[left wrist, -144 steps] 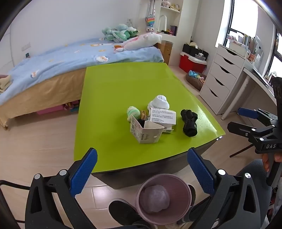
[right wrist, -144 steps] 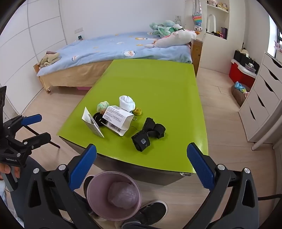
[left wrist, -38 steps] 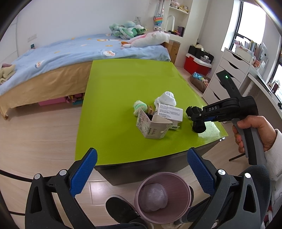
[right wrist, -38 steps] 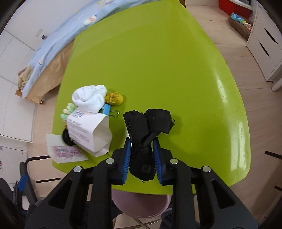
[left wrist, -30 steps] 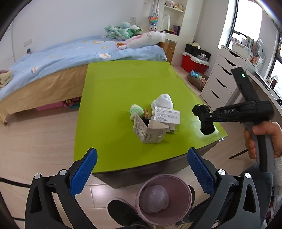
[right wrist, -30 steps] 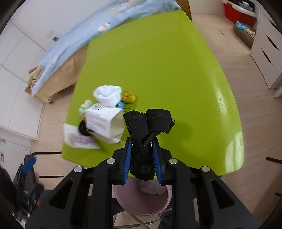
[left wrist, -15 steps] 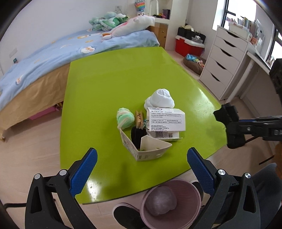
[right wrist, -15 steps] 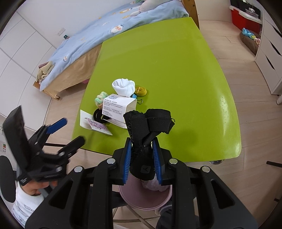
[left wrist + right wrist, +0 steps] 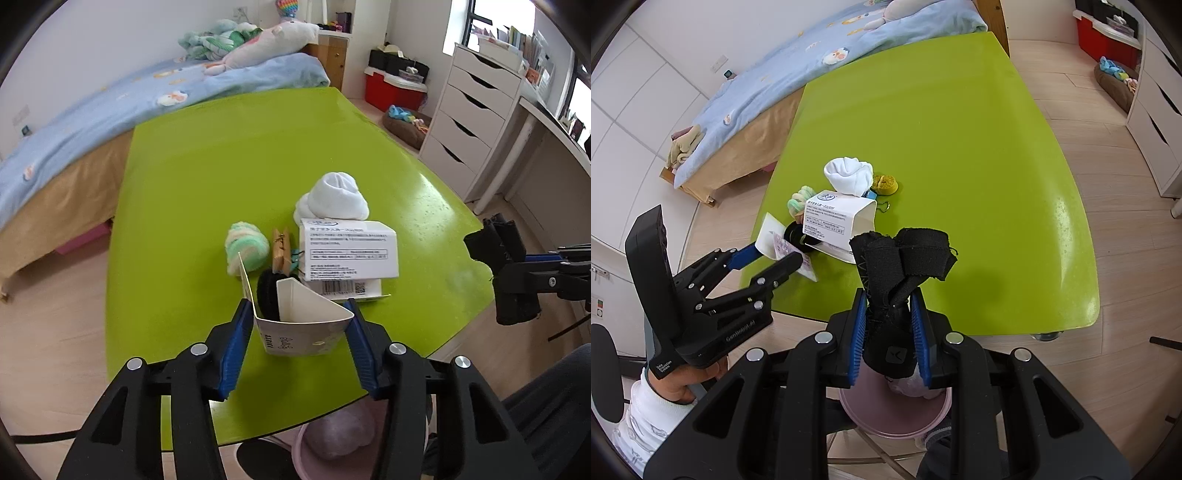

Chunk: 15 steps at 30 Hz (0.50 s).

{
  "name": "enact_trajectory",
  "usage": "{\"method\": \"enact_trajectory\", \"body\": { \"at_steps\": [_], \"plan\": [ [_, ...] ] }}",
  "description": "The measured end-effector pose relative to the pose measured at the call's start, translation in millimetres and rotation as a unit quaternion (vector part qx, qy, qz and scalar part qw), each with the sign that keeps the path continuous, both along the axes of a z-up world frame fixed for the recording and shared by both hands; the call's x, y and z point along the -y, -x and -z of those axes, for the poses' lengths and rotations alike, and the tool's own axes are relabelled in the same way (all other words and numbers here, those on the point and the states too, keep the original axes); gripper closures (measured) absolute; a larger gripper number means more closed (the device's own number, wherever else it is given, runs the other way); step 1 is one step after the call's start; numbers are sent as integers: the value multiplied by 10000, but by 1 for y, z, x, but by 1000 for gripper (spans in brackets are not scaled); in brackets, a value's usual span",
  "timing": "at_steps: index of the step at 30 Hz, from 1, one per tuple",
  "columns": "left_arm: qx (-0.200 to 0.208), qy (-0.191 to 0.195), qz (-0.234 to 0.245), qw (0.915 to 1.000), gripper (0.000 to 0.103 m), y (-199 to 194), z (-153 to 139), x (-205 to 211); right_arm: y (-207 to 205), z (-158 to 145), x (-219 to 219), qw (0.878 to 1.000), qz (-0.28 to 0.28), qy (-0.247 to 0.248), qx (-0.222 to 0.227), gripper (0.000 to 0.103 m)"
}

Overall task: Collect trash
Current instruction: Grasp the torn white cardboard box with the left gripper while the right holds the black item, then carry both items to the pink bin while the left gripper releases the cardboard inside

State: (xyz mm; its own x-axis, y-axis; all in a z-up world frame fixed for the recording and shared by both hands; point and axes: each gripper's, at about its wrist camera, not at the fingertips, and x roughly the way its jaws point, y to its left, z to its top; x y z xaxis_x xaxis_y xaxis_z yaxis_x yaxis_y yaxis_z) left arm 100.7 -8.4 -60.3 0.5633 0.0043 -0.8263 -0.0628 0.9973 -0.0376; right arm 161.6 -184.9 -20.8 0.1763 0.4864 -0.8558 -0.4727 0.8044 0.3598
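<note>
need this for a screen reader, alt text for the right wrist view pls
The right gripper clamps a black fabric strap above a pink bin at the near edge of a green table. To its left, the left gripper has just been closing around a folded paper carton.

Left hand-held gripper (image 9: pixel 297 334) closing around folded card (image 9: pixel 295 325).

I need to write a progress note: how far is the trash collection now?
Done: one pale wad lies in the pink bin. In hand: the right gripper holds the black fabric piece above it; the left gripper, jaws just closing, brackets the folded card. Left: the white box and small items on the green table.
</note>
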Motion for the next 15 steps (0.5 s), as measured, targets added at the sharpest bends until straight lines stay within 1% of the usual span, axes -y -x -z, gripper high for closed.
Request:
{"method": "enact_trajectory", "body": {
  "at_steps": [1, 8, 15],
  "plan": [
    [6, 57, -12, 10000, 60, 0, 0, -2, 1, 0, 0, 10000, -5, 2, 12, 79],
    [84, 218, -95, 9997, 60, 8, -8, -7, 2, 1, -2, 9999, -46, 45, 115, 79],
    [228, 313, -14, 9992, 60, 34, -34, -3, 19, -10, -4, 9989, -199, 122, 407, 79]
  ]
}}
